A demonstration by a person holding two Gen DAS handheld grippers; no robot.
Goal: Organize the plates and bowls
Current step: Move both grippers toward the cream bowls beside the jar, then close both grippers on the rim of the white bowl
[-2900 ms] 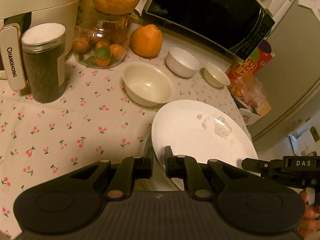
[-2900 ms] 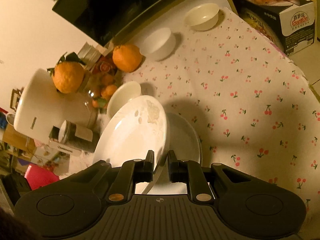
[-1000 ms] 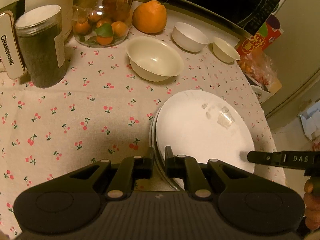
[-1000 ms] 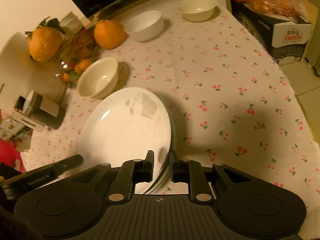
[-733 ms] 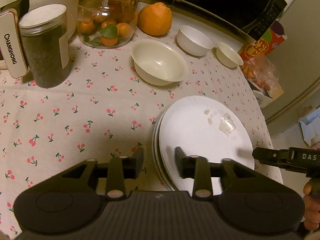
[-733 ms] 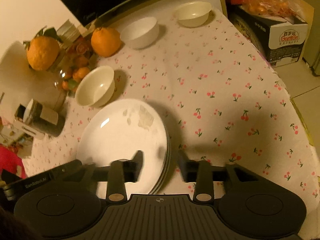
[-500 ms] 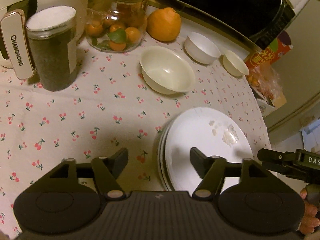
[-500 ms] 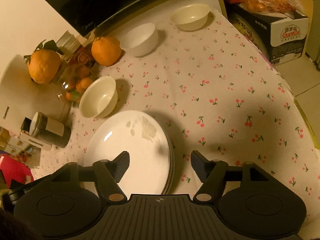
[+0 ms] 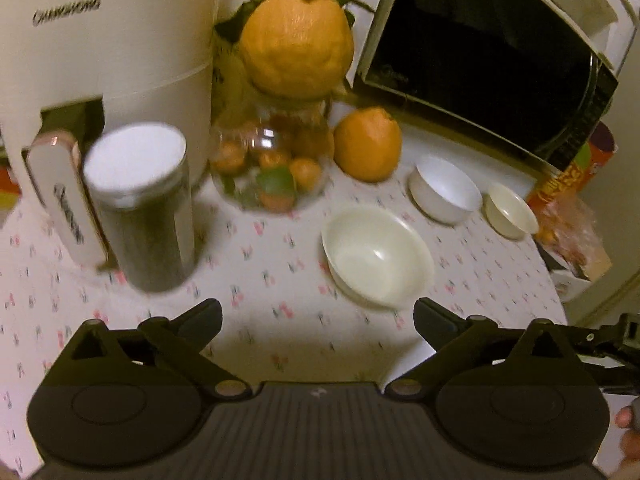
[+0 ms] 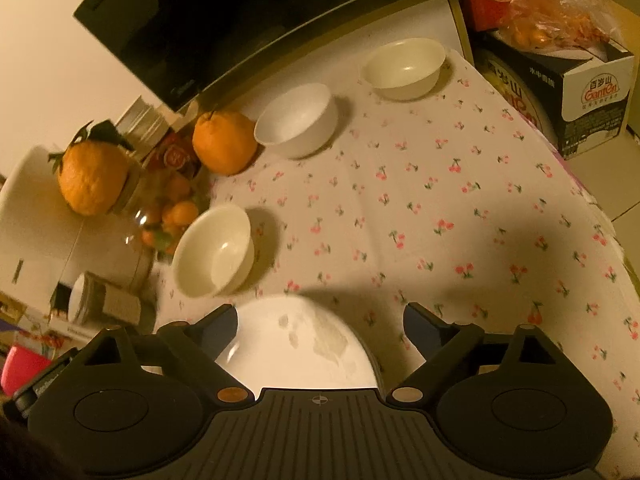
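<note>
Left gripper (image 9: 316, 314): jaws have just been opening and now stand wide apart with nothing between them; a second ago they were pinched on the rim of the plate stack, which has since dropped out of this view. Only cherry-print tablecloth (image 9: 256, 276) lies under the gap.

Right gripper (image 10: 318, 322): jaws have likewise just been opening from their pinch on the same rim. They now stand spread, pads clear of the plate, its far edge showing between and below them.

Plate stack (image 10: 304, 352): round, glossy white ceramic, the top plate marked with pale dried smears; lies flat on the cloth directly under the right gripper.

Large bowl (image 9: 378, 256): cream, smooth, wide and shallow; just ahead of the left gripper's right finger, and ahead-left of the right gripper.

Medium bowl (image 9: 445, 189): white, deeper-walled, farther ahead and to the right.

Small bowl (image 9: 511, 210): cream, farthest right, near the table edge.

Jar (image 9: 140, 206): cylindrical glass, dark contents, flat white lid; ahead-left of the left gripper.

Glass jar (image 9: 276, 172): round and clear, holding small oranges, with a large bumpy orange (image 9: 296, 52) on top.

Loose orange (image 9: 368, 144): beside it.

Microwave (image 9: 488, 56): black glossy door, at the back.
</note>
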